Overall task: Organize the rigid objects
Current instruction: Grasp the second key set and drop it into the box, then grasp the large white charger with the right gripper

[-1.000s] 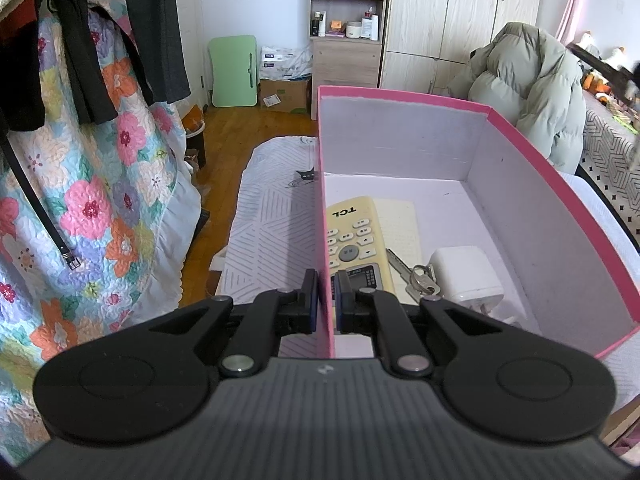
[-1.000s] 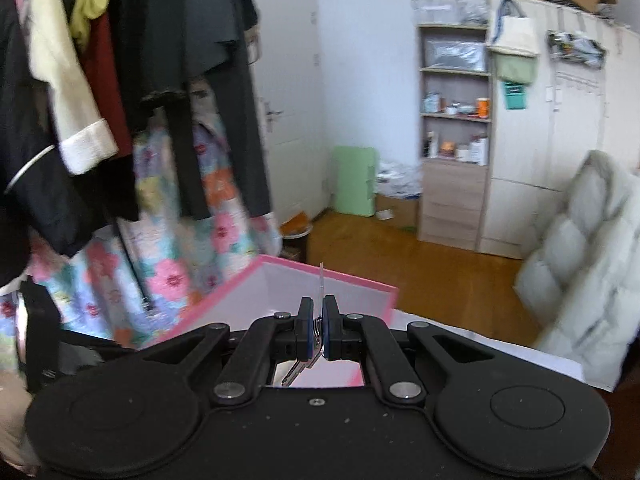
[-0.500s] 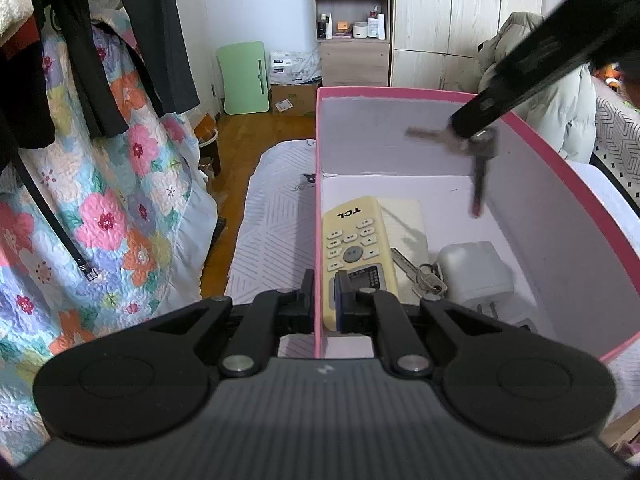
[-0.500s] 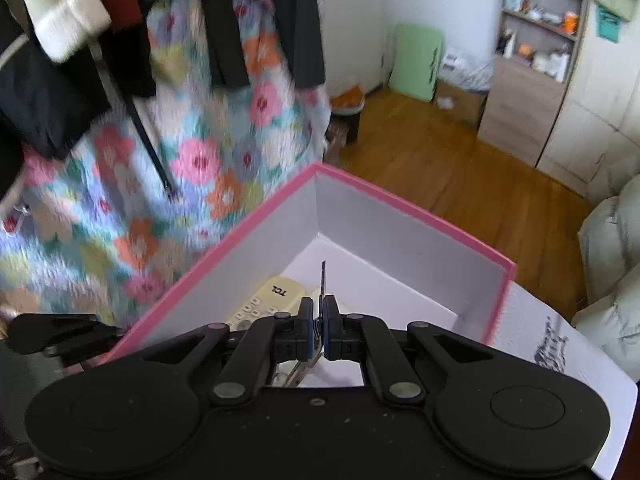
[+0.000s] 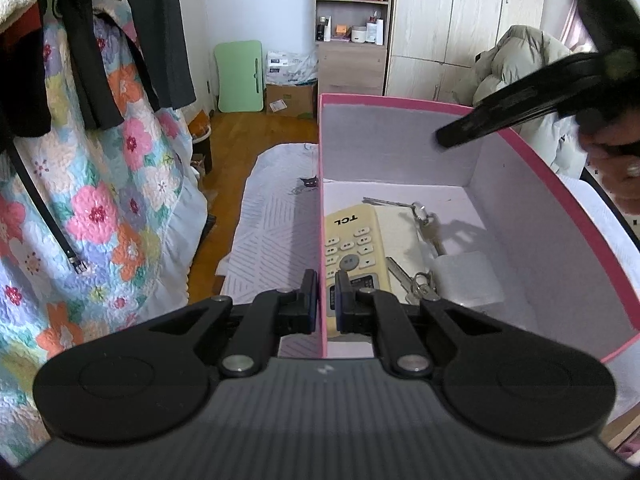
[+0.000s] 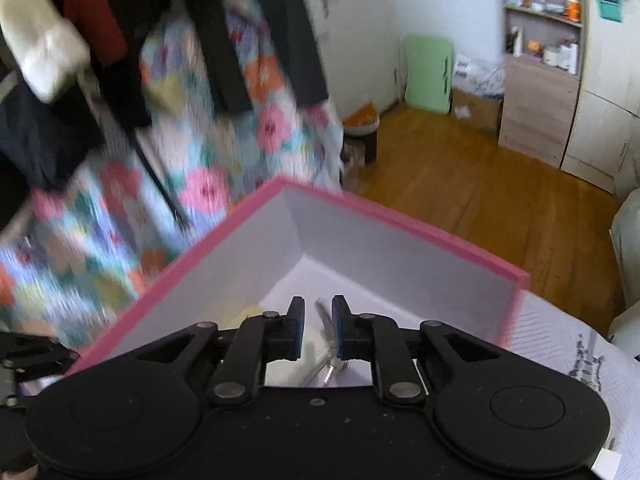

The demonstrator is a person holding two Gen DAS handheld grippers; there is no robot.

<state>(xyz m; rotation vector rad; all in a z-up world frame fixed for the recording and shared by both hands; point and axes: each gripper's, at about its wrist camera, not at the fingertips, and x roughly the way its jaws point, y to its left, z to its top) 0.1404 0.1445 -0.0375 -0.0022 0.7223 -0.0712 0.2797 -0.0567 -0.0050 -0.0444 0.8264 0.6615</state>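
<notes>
Pink box (image 5: pixel 560 184), clamped at its wall by left gripper (image 5: pixel 323 300): remote (image 5: pixel 352 240), charger (image 5: pixel 466 278), two key sets (image 5: pixel 424 216) stowed; right gripper (image 6: pixel 316 330) opening, keys released.

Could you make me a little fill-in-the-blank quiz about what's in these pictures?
1. The left gripper is clamped on the box's ____ wall.
2. The remote in the box bears the letters ____.
3. The key bunch lies ____ the box, below the right gripper, whose jaws are opening with nothing pressed between them.
4. The charger in the box is ____ in colour.

Missing words: pink; TCL; inside; white
</notes>
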